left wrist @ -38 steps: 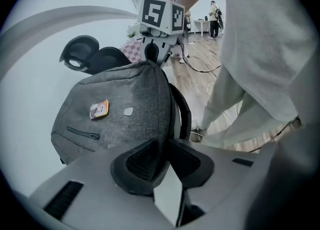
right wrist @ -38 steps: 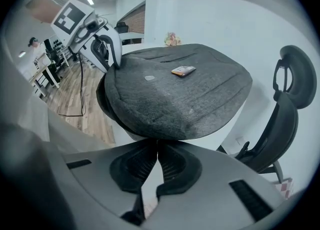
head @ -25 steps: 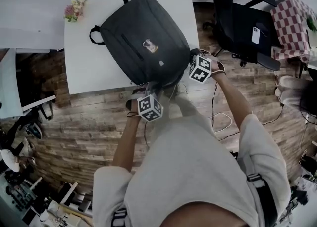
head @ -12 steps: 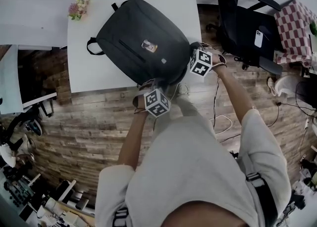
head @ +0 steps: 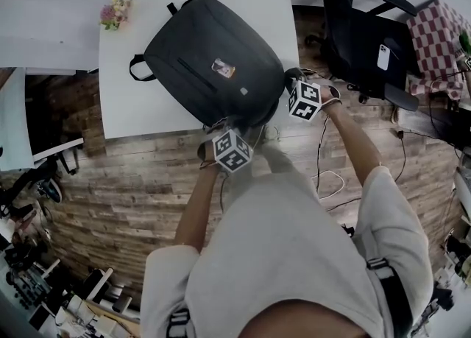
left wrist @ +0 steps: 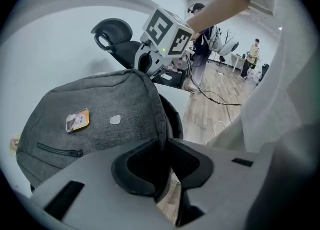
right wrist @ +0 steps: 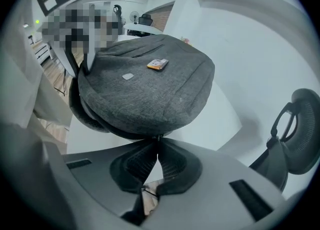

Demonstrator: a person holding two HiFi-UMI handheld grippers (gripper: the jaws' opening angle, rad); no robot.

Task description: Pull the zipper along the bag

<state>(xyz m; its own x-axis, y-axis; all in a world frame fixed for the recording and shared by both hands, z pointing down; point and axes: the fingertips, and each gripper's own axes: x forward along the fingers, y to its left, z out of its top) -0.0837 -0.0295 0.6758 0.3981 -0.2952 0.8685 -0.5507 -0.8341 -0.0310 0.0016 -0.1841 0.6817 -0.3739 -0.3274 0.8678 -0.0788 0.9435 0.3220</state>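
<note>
Bag (head: 213, 64) lies on table (head: 125, 108), at near edge. Your left gripper (left wrist: 166, 144) clamps bag rim. Right gripper (right wrist: 157, 146) pinches what looks like zipper pull (right wrist: 158, 137). Step: zipper grasped. Next: brace rim, draw pull along track.

Bag (head: 213, 64): dark grey backpack, flat on white bench (head: 132, 108), front up; near edge pinched between left fingers (left wrist: 145, 166).
Zipper pull (right wrist: 159, 137): small, at the bag's rim, nipped by right fingers (right wrist: 137, 164).
</note>
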